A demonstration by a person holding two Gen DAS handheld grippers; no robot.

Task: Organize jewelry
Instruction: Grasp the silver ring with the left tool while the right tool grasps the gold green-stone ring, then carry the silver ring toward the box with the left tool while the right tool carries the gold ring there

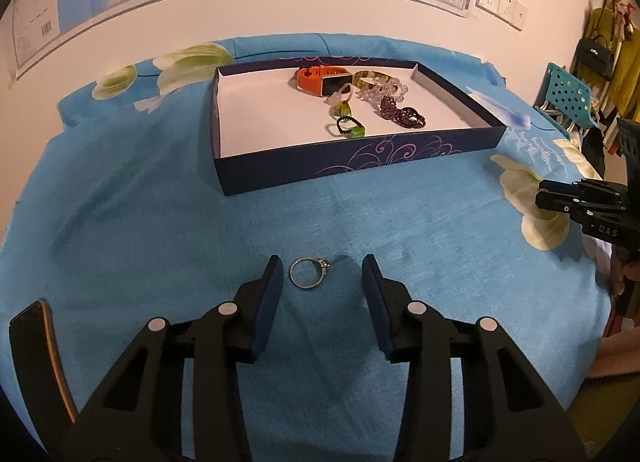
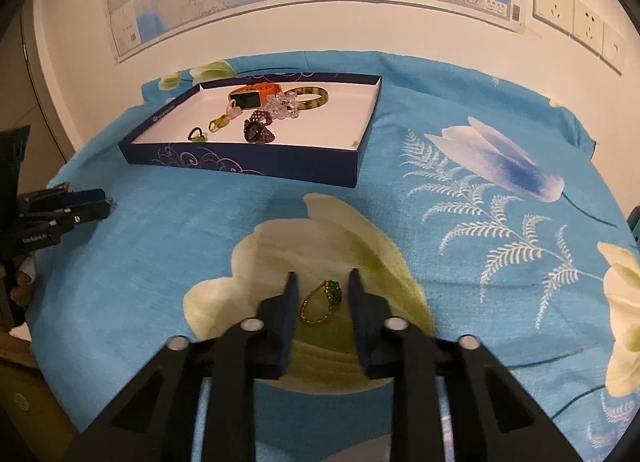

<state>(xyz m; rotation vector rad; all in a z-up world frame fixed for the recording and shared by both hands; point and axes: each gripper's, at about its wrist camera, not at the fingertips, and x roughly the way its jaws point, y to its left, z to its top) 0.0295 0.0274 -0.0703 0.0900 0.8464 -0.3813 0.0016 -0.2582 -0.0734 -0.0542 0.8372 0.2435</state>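
Left gripper (image 1: 323, 268) jaws apart, silver ring (image 1: 309, 272) flat on the blue cloth (image 1: 160, 221) between them, nearer the left finger, untouched. Right gripper (image 2: 323, 286) jaws apart around beaded green ring (image 2: 321, 302); contact unclear. Box (image 1: 360, 159) by cloth's far edge holds jumbled pieces.

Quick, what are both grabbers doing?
Left gripper: open around the silver ring.
Right gripper: open around the green beaded ring.
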